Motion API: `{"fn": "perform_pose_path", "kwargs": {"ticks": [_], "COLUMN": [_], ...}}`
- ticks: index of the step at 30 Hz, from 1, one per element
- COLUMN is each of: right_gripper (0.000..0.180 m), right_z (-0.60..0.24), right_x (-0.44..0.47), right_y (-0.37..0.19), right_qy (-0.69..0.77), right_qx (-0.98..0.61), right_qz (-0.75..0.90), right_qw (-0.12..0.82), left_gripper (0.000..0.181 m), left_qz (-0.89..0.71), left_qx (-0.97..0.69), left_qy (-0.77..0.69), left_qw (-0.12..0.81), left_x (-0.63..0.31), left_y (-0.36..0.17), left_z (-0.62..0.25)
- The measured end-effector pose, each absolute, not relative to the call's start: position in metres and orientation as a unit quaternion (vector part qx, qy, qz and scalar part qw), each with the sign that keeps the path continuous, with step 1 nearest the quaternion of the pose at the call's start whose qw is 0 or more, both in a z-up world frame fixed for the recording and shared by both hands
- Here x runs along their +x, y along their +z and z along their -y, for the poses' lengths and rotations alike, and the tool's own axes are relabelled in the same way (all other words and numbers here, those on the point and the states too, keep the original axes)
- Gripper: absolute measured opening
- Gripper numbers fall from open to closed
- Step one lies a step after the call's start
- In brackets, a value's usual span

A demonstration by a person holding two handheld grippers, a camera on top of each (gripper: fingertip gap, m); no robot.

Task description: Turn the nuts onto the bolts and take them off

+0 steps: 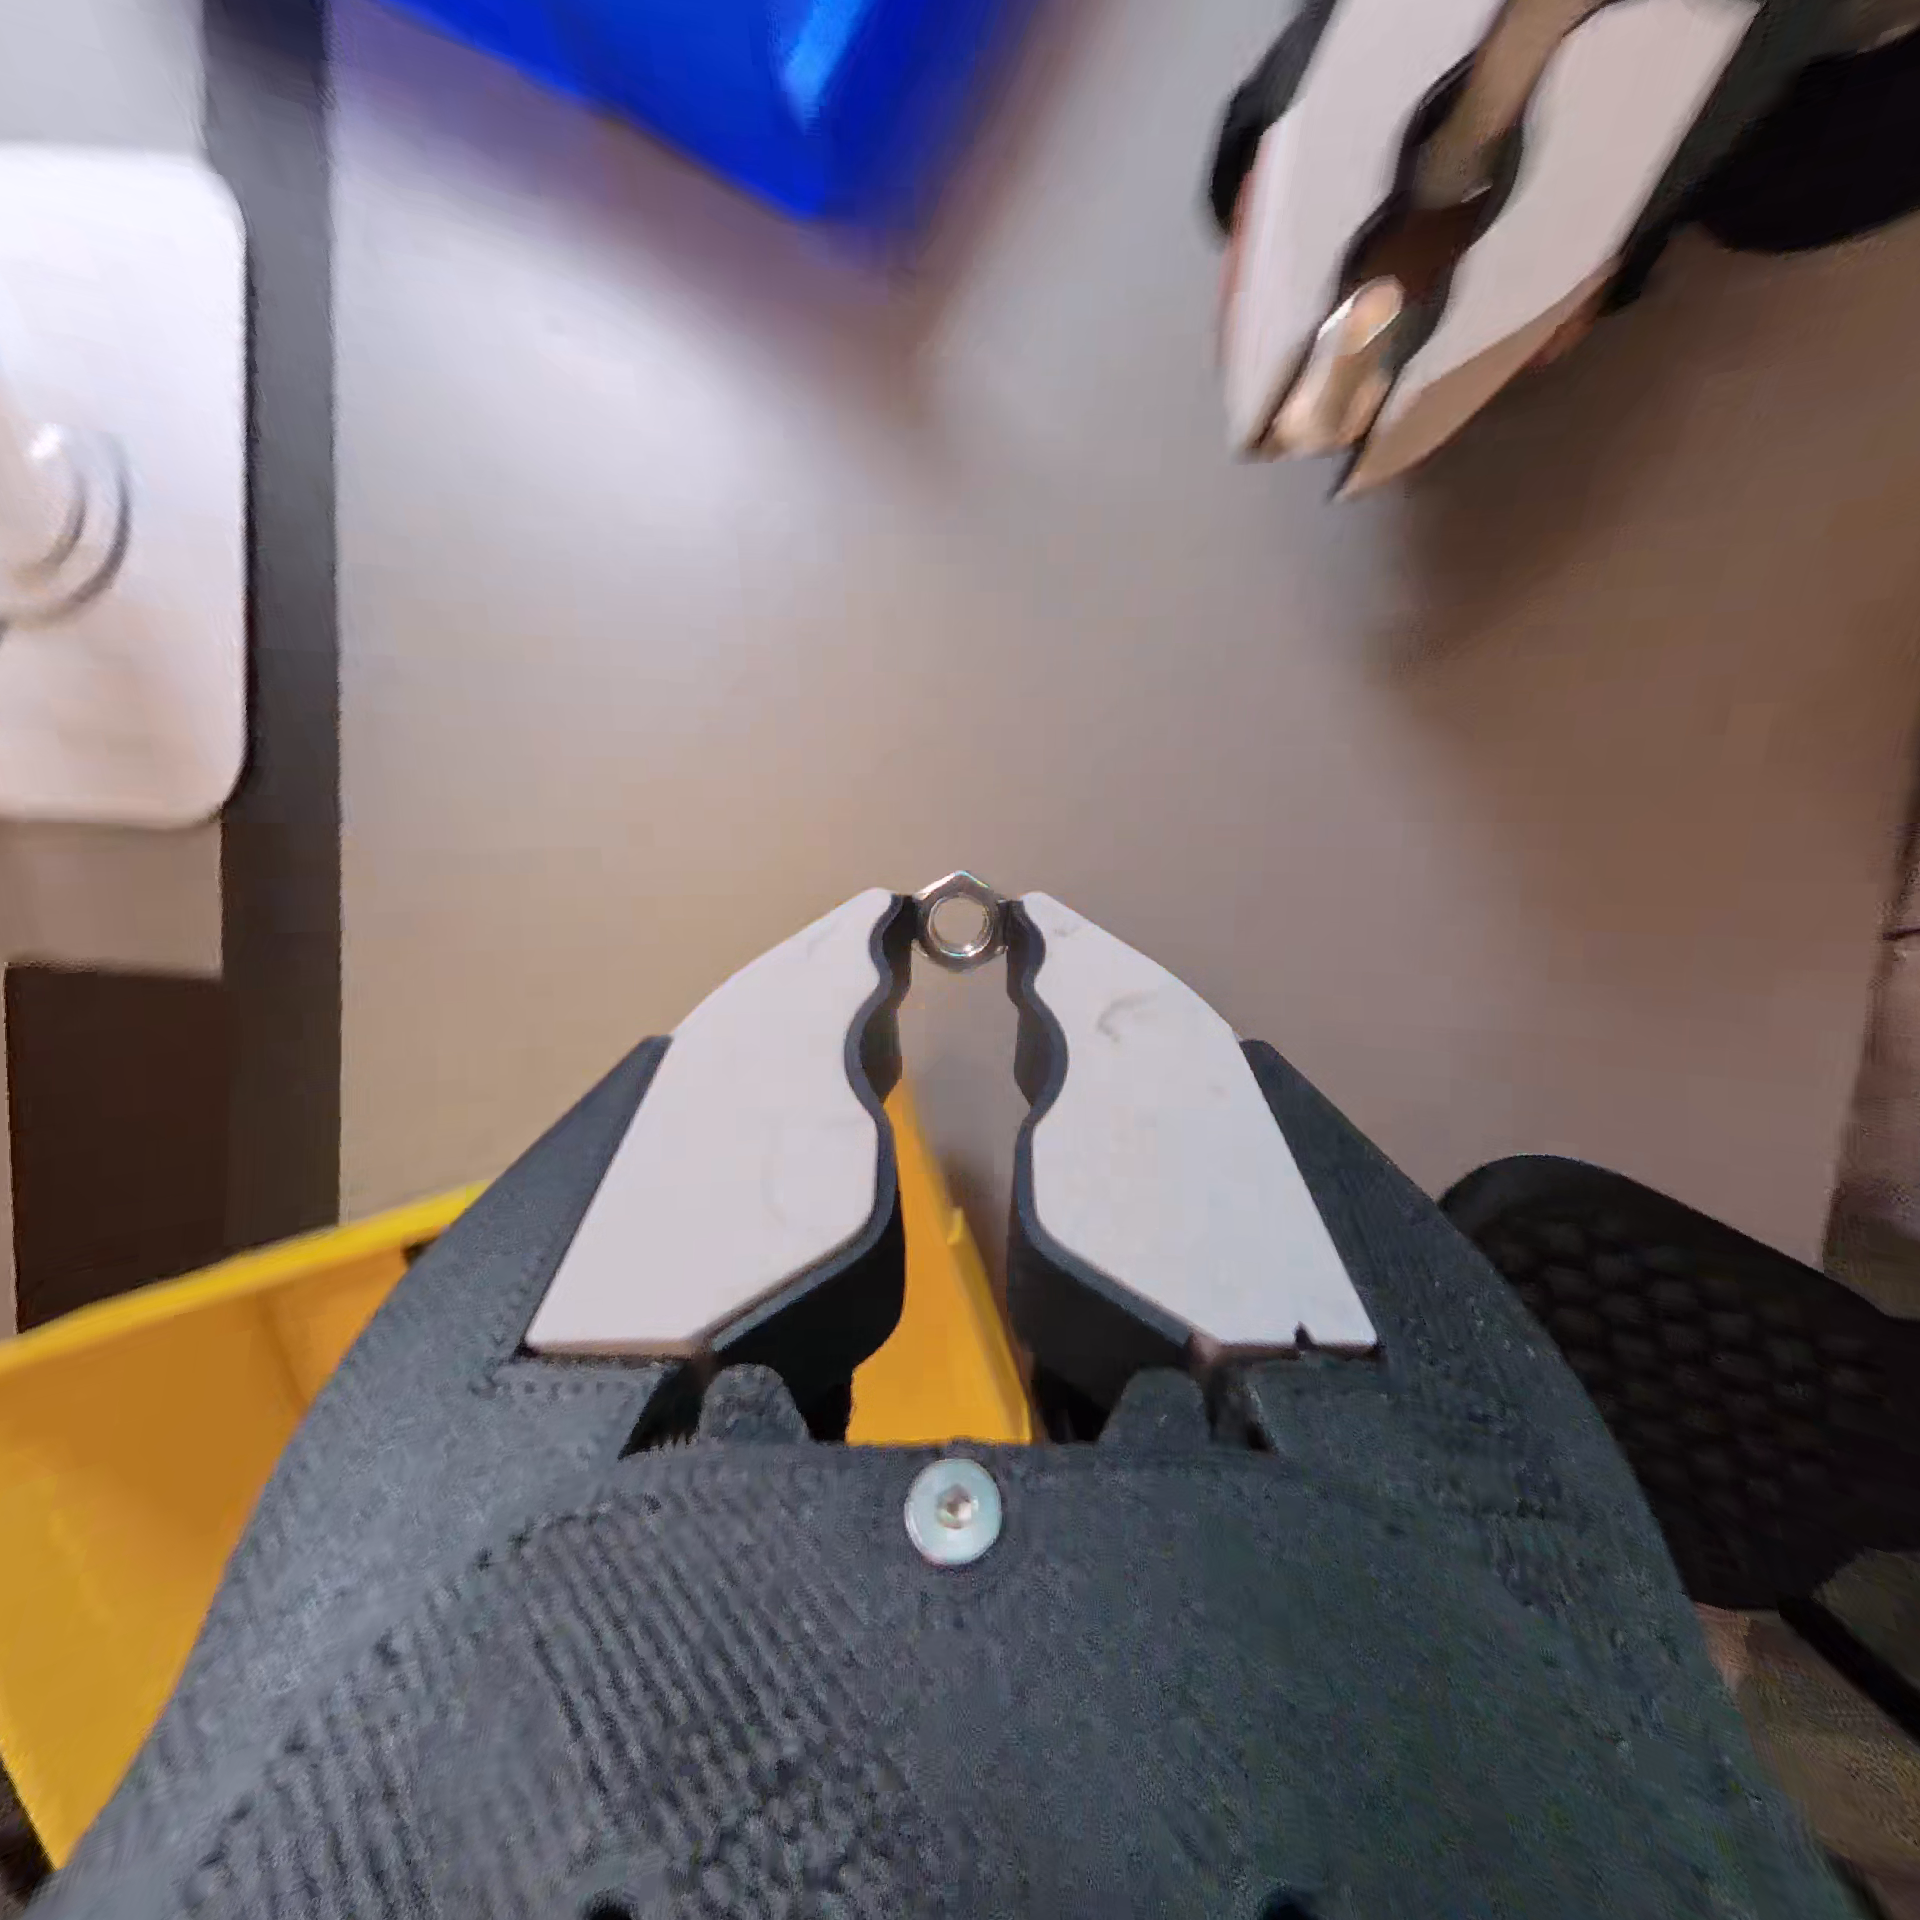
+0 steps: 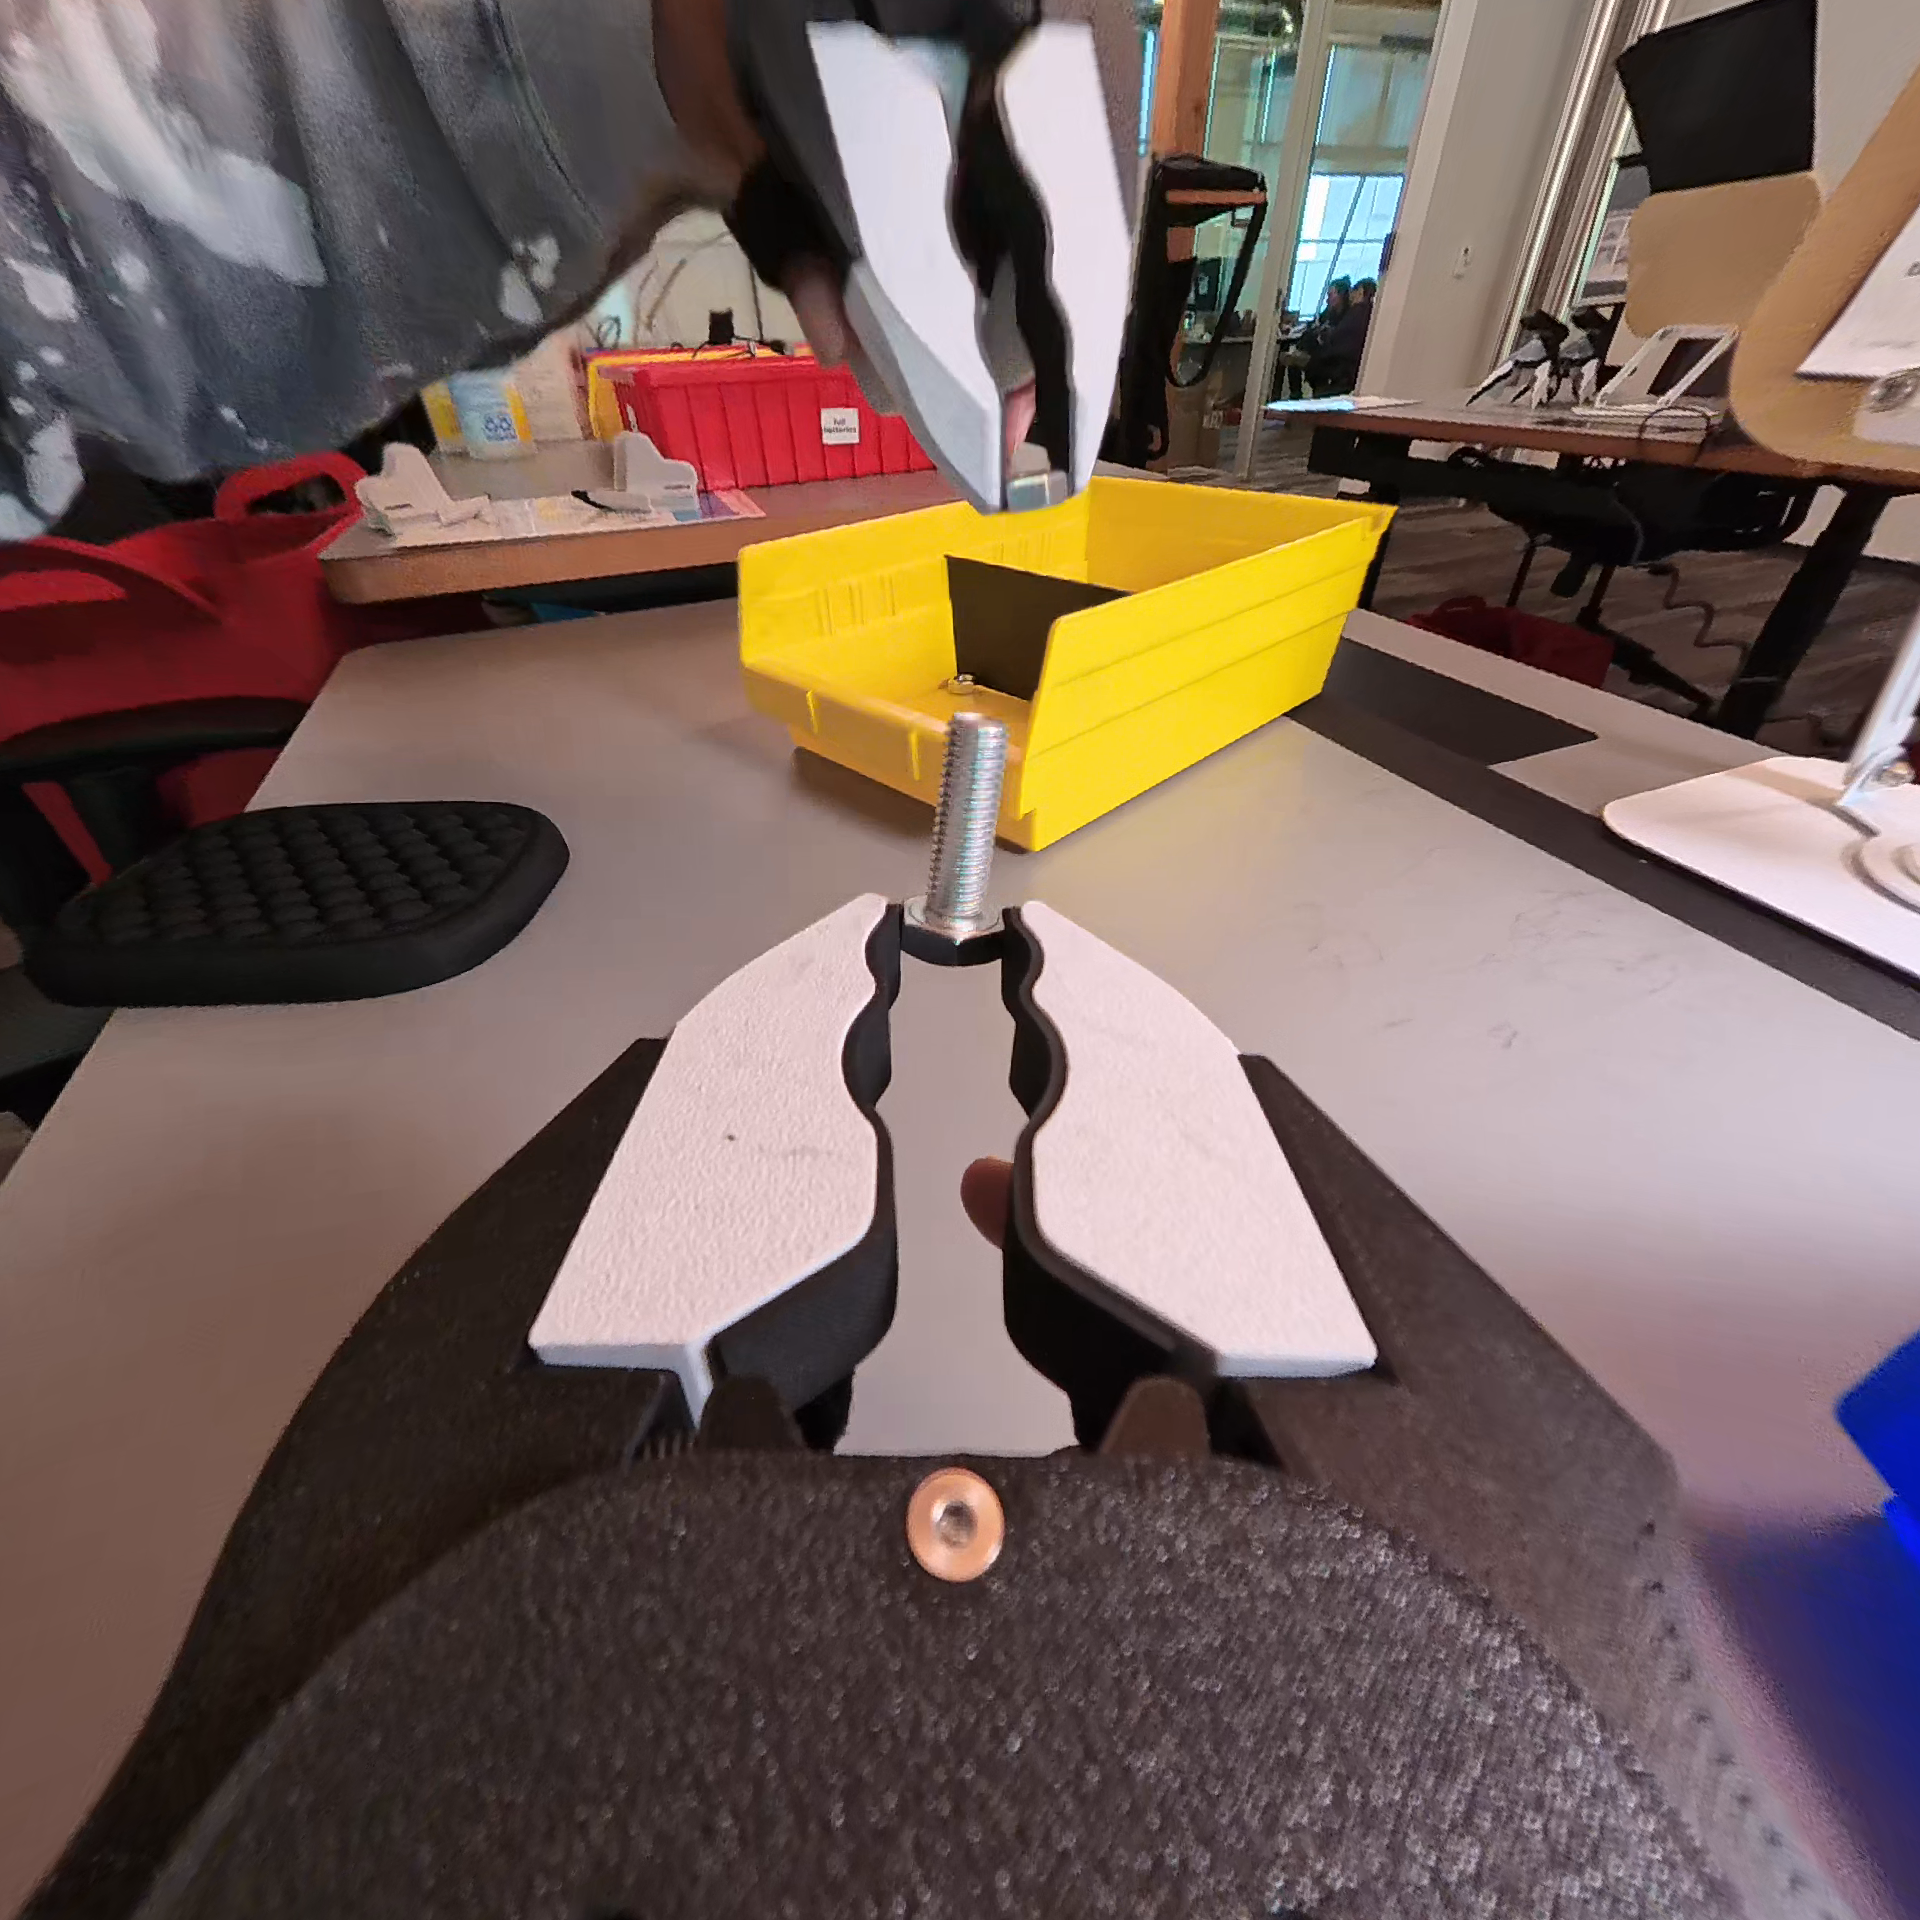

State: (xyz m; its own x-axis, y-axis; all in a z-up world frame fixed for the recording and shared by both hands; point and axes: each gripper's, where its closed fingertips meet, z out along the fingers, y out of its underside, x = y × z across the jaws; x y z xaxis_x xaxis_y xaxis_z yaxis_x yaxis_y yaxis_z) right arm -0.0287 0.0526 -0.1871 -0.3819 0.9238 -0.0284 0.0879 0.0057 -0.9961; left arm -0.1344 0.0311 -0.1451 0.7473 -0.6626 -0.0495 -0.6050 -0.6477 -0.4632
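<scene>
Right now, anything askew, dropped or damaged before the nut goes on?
Nothing stands out. The left gripper pinches the nut cleanly at its tips, bore in plain view. The right gripper holds the bolt by its head, shank upright, threads looking intact. One loose nut lies inside the yellow bin, not spilled on the table.

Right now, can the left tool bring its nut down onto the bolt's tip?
Probably yes. The left tool holds the nut in the air above the bolt, which the right tool holds upright. Nothing sits between them.
</scene>
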Motion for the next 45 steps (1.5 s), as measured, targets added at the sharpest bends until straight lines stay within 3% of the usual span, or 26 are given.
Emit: {"fn": "perform_pose_path", "kwargs": {"ticks": [1,9,20,45], "right_gripper": [0.018,0.018,0.018,0.018], "right_z": [-0.050,-0.037,-0.038,-0.036], "right_x": [-0.029,-0.027,-0.021,-0.010], "right_y": [-0.188,-0.183,-0.164,-0.139], "right_qy": [0.567,0.561,0.584,0.631], "right_qx": [-0.416,-0.400,-0.370,-0.335], "right_qz": [0.609,0.615,0.591,0.546], "right_qw": [0.368,0.383,0.415,0.438], "left_gripper": [0.018,0.018,0.019,0.018], "left_qz": [-0.372,-0.469,-0.481,-0.430], "left_qx": [-0.897,-0.850,-0.846,-0.797], "left_qy": [-0.072,-0.120,-0.111,-0.220], "left_qw": [0.228,0.208,0.200,0.361], "left_x": [-0.115,-0.020,-0.005,0.014], "left_y": [-0.141,-0.138,-0.132,-0.107], "left_z": [-0.032,-0.042,-0.045,-0.047]}}
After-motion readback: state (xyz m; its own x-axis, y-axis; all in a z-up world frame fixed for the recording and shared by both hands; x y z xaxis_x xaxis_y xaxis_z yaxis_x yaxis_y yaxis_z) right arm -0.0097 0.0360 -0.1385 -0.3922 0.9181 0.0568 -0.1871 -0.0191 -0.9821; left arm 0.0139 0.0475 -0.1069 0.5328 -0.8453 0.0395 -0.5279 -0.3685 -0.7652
